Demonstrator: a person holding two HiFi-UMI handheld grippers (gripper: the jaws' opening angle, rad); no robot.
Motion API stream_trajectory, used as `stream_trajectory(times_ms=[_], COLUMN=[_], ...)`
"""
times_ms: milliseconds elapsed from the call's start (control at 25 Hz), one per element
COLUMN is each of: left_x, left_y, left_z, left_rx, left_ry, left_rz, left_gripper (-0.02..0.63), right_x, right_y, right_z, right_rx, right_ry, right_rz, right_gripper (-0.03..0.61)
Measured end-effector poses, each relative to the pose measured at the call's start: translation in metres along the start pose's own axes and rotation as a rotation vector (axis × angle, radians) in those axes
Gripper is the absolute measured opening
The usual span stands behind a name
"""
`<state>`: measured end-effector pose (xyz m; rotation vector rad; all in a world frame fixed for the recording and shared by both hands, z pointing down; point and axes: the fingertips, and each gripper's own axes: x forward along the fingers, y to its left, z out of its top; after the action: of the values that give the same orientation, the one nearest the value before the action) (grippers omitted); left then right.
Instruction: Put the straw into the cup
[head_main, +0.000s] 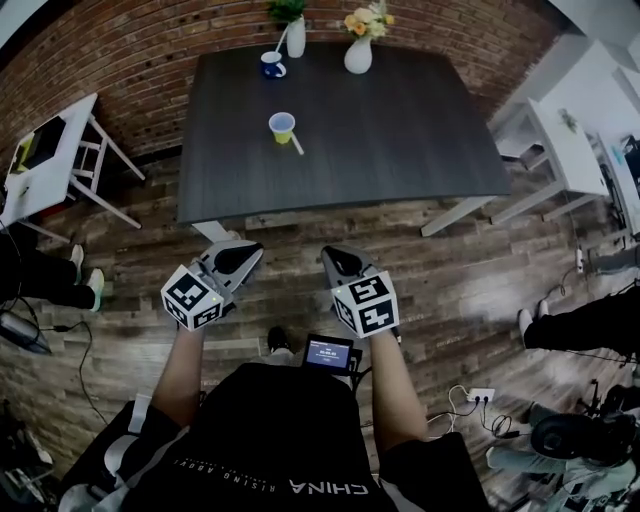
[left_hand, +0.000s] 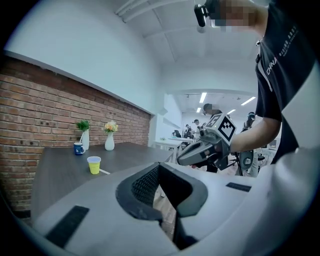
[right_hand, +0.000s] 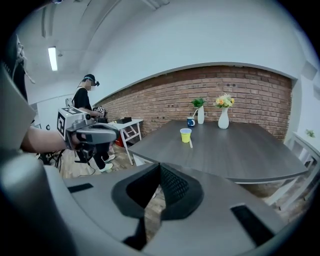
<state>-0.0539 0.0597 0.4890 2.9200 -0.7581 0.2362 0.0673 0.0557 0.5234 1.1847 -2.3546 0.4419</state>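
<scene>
The left gripper (head_main: 238, 258) and right gripper (head_main: 343, 264) are closed and empty, held well short of the cup (head_main: 282, 127), since the straw (head_main: 297, 144) just beside it lies unpicked on the worktop (head_main: 400, 130).

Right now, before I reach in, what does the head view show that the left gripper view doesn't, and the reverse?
Head view only: the left gripper seen from outside, over wooden floor short of the table, plus a white side table at left.
Left gripper view only: that gripper's fingers together with nothing between them, and a bright room behind with ceiling lights.
Both: the yellow cup upright, the straw lying on the table beside it, a blue mug, a flower vase and the right gripper.
</scene>
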Motion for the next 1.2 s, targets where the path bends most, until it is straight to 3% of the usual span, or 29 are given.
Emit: stream_trajectory(times_ms=[480, 840, 1200], left_x=[0.035, 0.091, 0.14], left_y=[0.057, 0.15, 0.207], left_z=[-0.009, 0.02, 0.029], left_rx=[-0.034, -0.013, -0.047], left_ry=[0.011, 0.028, 0.053], left_rz=[0.014, 0.103, 0.172], left_gripper=[0.003, 0.003, 0.003], right_x=[0.057, 0.134, 0.187], right_y=[-0.046, -0.118, -0.177], right_z=[0.016, 0.078, 0.11], right_rx=[0.018, -0.027, -0.048], right_ry=[0.027, 0.029, 0.065], right_rz=[-0.003, 0.065, 0.148], right_gripper=[0.006, 0.006, 0.006])
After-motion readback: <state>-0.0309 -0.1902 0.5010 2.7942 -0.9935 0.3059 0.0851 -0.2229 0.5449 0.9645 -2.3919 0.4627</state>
